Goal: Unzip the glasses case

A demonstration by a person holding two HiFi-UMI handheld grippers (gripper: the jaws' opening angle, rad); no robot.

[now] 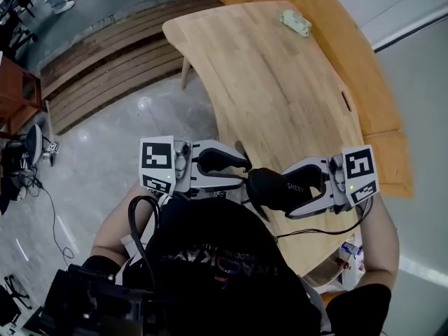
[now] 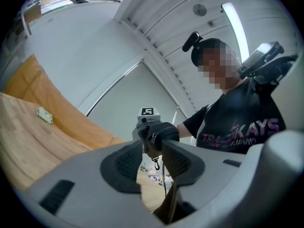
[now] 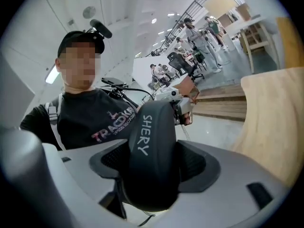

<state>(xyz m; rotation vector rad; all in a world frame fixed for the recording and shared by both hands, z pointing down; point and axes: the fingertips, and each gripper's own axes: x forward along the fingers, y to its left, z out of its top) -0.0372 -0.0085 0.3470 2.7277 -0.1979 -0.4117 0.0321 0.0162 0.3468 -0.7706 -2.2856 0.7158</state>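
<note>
A black glasses case (image 1: 269,187) printed with white letters is held over the near edge of the wooden table (image 1: 280,82). My right gripper (image 1: 294,191) is shut on it across its middle; in the right gripper view the case (image 3: 152,156) fills the space between the pads. My left gripper (image 1: 241,165) points at the case's left end. In the left gripper view my left gripper (image 2: 152,148) has its jaws parted a little, and the case's end (image 2: 161,132) sits just past the tips. The zipper pull (image 2: 155,164) hangs free below it.
A small green and white object (image 1: 295,22) lies at the table's far end. A wooden bench (image 1: 364,68) runs along the table's right side and slatted wooden steps (image 1: 105,61) lie to the left. A person's torso fills the bottom of the head view.
</note>
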